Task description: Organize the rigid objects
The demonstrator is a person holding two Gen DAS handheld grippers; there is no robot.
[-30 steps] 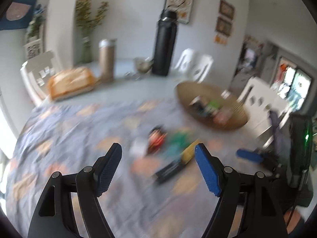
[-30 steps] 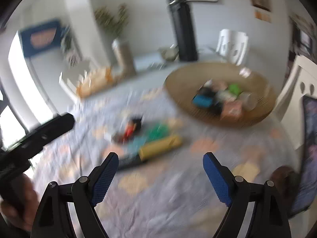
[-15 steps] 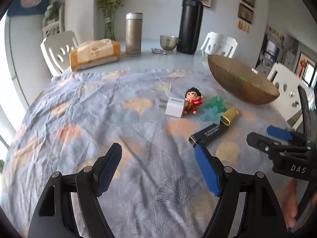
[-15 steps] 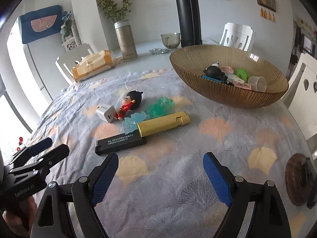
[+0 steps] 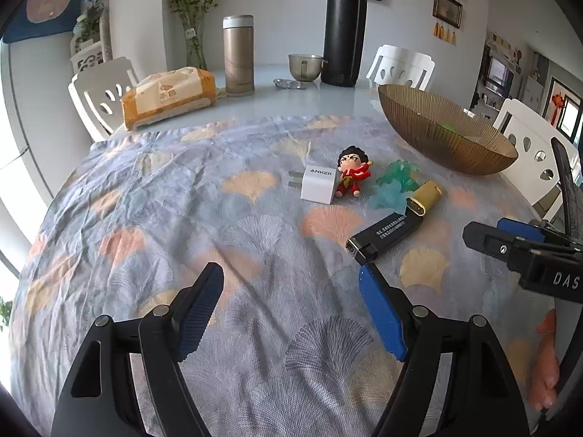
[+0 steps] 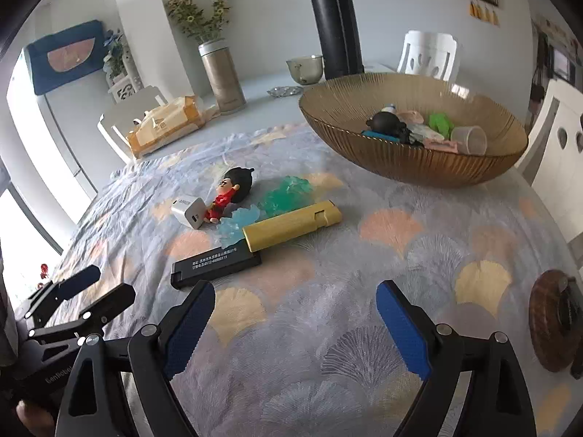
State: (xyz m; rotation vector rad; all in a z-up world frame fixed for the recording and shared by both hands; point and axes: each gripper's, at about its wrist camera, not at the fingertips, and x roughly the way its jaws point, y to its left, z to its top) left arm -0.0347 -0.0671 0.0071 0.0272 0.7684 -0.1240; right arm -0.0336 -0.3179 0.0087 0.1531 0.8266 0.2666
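Note:
On the patterned cloth lie a white Anker charger (image 5: 317,183) (image 6: 188,212), a small red doll (image 5: 350,171) (image 6: 229,193), green and blue translucent pieces (image 5: 395,184) (image 6: 288,193), a yellow case (image 5: 425,197) (image 6: 291,225) and a black case (image 5: 385,233) (image 6: 215,262). A brown ribbed bowl (image 5: 442,136) (image 6: 400,167) holds several small items. My left gripper (image 5: 291,317) is open and empty, short of the black case. My right gripper (image 6: 295,322) is open and empty, just in front of the black case.
At the back stand a black thermos (image 5: 345,27), a tan flask (image 5: 238,56), a metal cup (image 5: 305,67), a tissue pack (image 5: 167,96) and a flower vase (image 5: 193,18). White chairs (image 5: 400,67) ring the table. A dark round coaster (image 6: 555,318) lies right.
Both views went from blurred swinging motion to steady. The right gripper has come lower and nearer the black case. Both stay open.

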